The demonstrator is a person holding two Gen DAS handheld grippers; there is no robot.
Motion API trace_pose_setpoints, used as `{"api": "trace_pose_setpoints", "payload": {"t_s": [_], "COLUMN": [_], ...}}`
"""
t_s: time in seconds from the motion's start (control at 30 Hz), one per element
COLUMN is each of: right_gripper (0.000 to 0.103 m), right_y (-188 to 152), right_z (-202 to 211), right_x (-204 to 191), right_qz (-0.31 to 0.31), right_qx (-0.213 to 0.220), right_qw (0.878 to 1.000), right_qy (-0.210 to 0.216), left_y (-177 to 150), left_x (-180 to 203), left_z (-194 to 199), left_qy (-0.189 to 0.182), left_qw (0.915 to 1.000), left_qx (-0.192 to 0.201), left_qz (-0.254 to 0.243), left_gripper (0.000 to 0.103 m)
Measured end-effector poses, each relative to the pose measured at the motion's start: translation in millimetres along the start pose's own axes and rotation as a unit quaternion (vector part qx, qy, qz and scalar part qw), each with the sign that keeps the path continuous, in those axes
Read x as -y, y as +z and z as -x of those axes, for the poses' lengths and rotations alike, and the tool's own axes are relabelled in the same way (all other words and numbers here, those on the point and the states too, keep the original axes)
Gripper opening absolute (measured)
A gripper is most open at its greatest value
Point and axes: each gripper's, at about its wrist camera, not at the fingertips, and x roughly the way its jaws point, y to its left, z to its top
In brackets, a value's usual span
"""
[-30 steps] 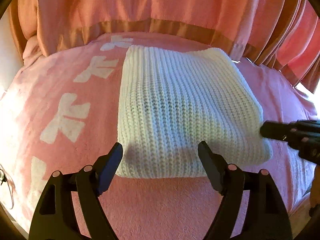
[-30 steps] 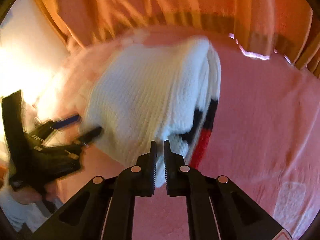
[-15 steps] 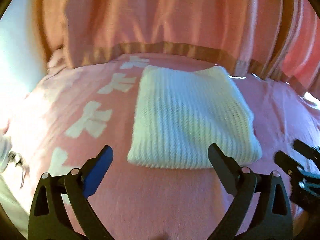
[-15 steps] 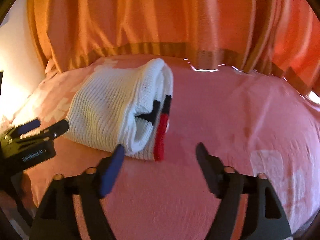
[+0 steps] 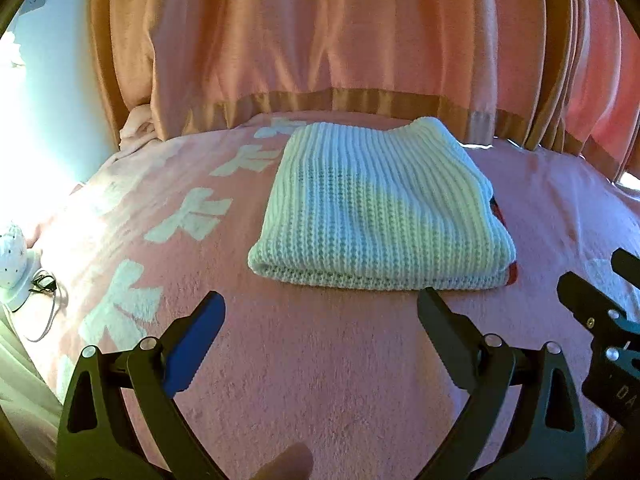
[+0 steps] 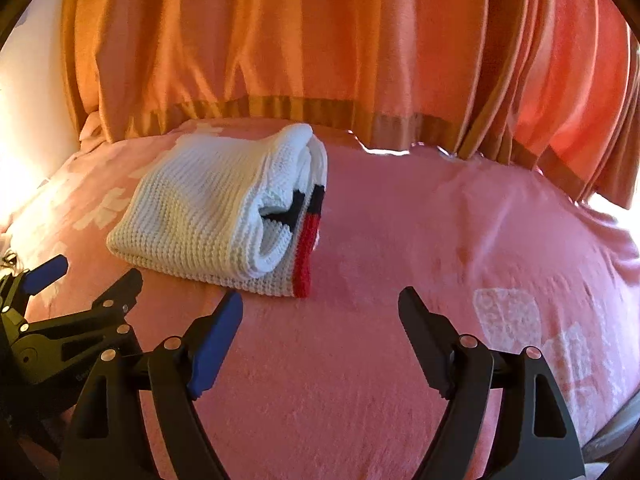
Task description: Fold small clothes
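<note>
Right wrist view: the right gripper (image 6: pixel 320 308) has let go of the white knit sweater (image 6: pixel 208 216) and backed off, jaws wide and empty. The left gripper (image 5: pixel 320 312) too, spread wide, nothing between. One sweater, folded, lies at the far left of the pink blanket (image 6: pixel 440 240); two grippers clear. This fold looks finished.

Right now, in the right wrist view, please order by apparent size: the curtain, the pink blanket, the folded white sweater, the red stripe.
1. Curtain and pink blanket: similar, and the blanket lies nearer, so unranked.
2. Folded white sweater.
3. Red stripe.
</note>
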Motion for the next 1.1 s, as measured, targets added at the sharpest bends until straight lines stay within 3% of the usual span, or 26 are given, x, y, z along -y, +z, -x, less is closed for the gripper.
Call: {"api": "trace_pose_setpoints", "payload": {"t_s": [0.2, 0.83, 1.1], "right_gripper": [0.078, 0.078, 0.078], "right_y": [-9.3, -11.4, -12.9], "right_z": [-11.5, -16.8, -18.6], "right_x": [-4.7, -16.6, -12.8], "right_qz": [-0.014, -0.007, -0.010], "right_qx": [-0.029, -0.030, -0.032], "right_qw": [0.999, 0.999, 0.999], "right_qy": [0.017, 0.022, 0.021], "left_y": [-3.8, -4.8, -4.1], "left_x": [2.8, -1.5, 0.4], "left_z": [-1.7, -6.3, -3.0], "left_qy": [0.006, 0.012, 0.026], "left_qw": [0.9999, 0.9999, 0.9996], "left_qx": [0.001, -0.005, 0.010], "left_qz": [-0.009, 0.000, -0.004], "left_gripper": [0.094, 0.094, 0.094]}}
